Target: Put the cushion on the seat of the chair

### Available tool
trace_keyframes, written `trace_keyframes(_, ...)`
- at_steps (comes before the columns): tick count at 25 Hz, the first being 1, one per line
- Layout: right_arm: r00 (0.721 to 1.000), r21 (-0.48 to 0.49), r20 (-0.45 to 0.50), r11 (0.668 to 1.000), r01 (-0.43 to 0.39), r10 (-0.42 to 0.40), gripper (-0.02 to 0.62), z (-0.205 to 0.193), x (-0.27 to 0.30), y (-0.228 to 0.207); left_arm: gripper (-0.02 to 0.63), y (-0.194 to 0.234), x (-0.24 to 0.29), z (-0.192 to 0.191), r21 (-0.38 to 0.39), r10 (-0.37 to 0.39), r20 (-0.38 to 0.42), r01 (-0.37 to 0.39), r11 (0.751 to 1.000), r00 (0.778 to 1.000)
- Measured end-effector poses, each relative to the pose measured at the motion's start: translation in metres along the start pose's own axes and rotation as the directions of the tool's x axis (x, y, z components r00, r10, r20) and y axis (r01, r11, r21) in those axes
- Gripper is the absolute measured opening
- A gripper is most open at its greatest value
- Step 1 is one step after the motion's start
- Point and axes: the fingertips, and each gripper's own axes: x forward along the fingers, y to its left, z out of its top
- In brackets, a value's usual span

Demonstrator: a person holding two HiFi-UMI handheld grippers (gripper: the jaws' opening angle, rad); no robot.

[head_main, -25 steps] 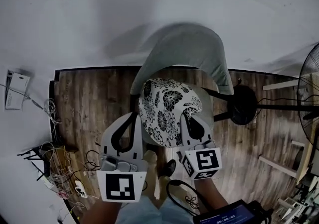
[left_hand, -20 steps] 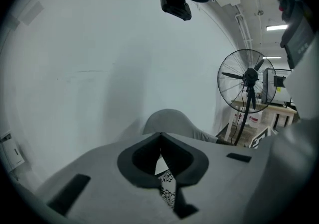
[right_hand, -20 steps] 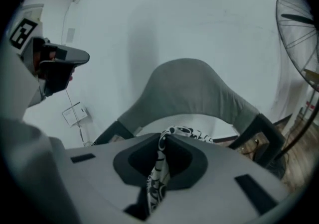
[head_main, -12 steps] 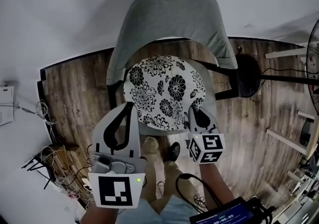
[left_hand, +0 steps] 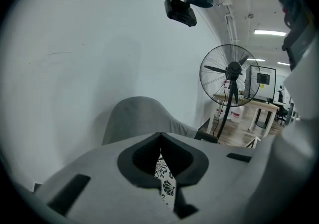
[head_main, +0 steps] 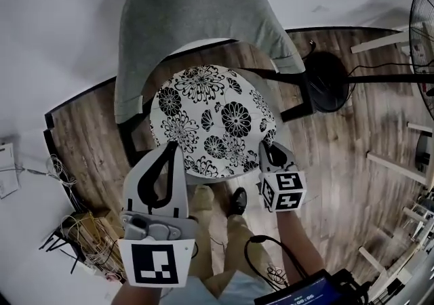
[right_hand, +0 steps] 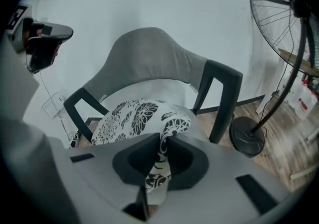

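Now, in the head view, the cushion (head_main: 207,120) lies spread over the seat of the chair (head_main: 196,5), its near rim reaching the seat's front edge. Your left gripper (head_main: 171,149) meets that rim at the front-left and your right gripper (head_main: 270,151) at the front-right.

In the left gripper view, the jaws are closed, with a strip of flowered fabric pinched in the slit between them and the grey backrest beyond.

In the right gripper view, the jaws are opening, though a fold of the cushion's edge is between them and seems to touch both pads.

The risk I judge: if you draw either gripper back while fabric is caught, you drag the cushion off the front edge. An uneven release could skew it toward one armrest.

Compared with a second ago, the cushion was bunched and tilted above the seat's front. It has since come down flat and shows its full round face, and both grippers sit lower.
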Motion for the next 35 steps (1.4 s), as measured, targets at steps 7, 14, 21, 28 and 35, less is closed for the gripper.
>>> trace_keyframes(7,0.997,0.031,-0.049,0.998,0.055,-0.053,0.040,-0.032,0.007,-0.008,0.009,0.008,0.002,-0.011,0.023,-0.039,0.003,0.039,0.999,0.999)
trace_keyframes(14,0.994,0.042,-0.077,0.996,0.083,-0.080,0.054,-0.047,0.019,-0.015,0.009,0.010,0.012,-0.018,0.029,-0.055,-0.017,0.056,0.998,0.998)
trace_keyframes(21,0.991,0.060,-0.102,0.994,0.094,-0.088,0.057,-0.058,0.029,-0.021,0.009,0.006,0.016,-0.019,0.041,-0.061,-0.019,0.062,0.997,0.998)
trace_keyframes(28,0.994,0.122,-0.086,0.990,0.074,-0.064,0.198,-0.059,0.019,-0.025,0.009,0.003,0.006,-0.018,0.049,-0.060,-0.001,0.060,0.997,0.998)
trace_keyframes(35,0.997,0.078,-0.019,0.994,0.074,-0.072,0.199,-0.030,-0.018,-0.022,0.009,-0.002,-0.020,-0.004,0.047,-0.035,0.025,0.034,0.998,0.999)
